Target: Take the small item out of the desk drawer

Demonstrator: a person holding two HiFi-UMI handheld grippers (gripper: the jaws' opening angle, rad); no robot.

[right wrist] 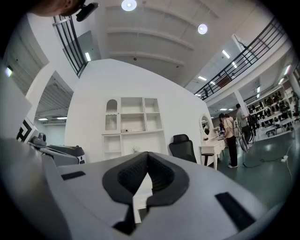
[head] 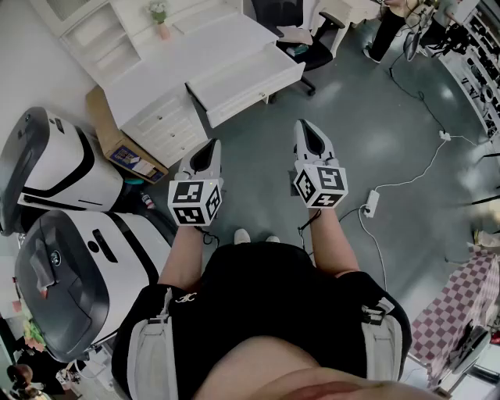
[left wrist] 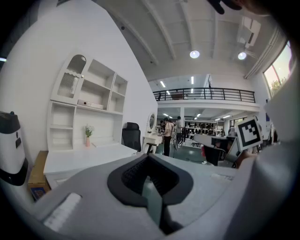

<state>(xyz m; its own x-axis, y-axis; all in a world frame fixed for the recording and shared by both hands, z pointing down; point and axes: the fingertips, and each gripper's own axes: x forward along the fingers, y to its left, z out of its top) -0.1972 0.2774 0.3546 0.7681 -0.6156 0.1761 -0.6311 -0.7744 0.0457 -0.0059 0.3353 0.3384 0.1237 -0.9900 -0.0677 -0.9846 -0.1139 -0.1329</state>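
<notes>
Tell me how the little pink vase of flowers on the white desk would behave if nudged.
The pink vase looks narrow and upright, with flowers rising above it, so it would probably tip rather than slide. It looks small against the white desk, so likely light. Its material is too small to tell; treat it as fragile.

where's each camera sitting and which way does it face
Head view: on the person's head, facing steeply down at the white desk and its open drawer; shows both forearms, left tool, right tool.
Left gripper view: rides the left tool, looking along its closed jaws toward the shelf unit and black chair; right tool's cube shows.
Right gripper view: rides the right tool, looking along its closed jaws at the shelf unit.
Both gripper views share shelf unit and black chair.
</notes>
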